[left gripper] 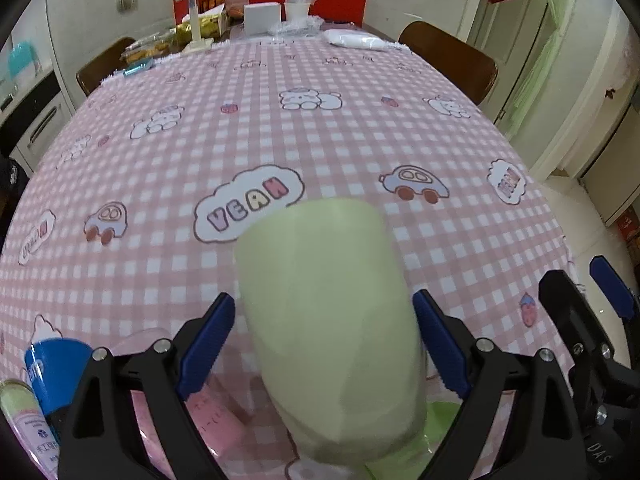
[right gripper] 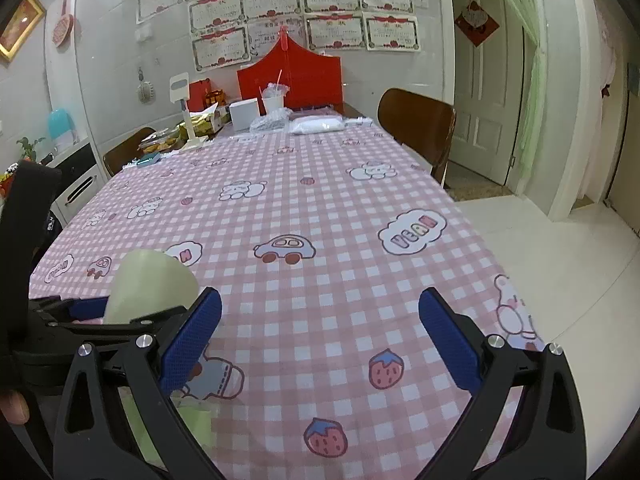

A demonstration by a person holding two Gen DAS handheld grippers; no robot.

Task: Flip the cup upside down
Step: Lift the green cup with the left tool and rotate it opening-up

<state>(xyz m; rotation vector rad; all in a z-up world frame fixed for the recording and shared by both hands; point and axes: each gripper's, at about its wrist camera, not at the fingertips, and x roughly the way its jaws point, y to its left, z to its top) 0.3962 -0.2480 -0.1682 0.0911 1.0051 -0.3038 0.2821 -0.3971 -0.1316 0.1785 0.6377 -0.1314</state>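
A pale green cup (left gripper: pixel 332 328) stands between the fingers of my left gripper (left gripper: pixel 324 344), its flat closed end pointing up and away from the camera. The blue pads (left gripper: pixel 208 340) sit beside the cup's sides with small gaps, so the left gripper is open around it. In the right wrist view the same cup (right gripper: pixel 150 284) shows at the lower left, between the left gripper's fingers. My right gripper (right gripper: pixel 320 344) is open and empty above the pink checked tablecloth (right gripper: pixel 320 208); it also shows at the right edge of the left wrist view (left gripper: pixel 580 304).
A blue can (left gripper: pixel 52 368) and a green-topped tube (left gripper: pixel 24 420) stand at the lower left. A green sheet (left gripper: pixel 436 436) lies under the cup. Boxes, bags and a white cup (right gripper: pixel 272 102) crowd the table's far end. A brown chair (right gripper: pixel 416 124) stands at the right; the table's right edge drops to floor.
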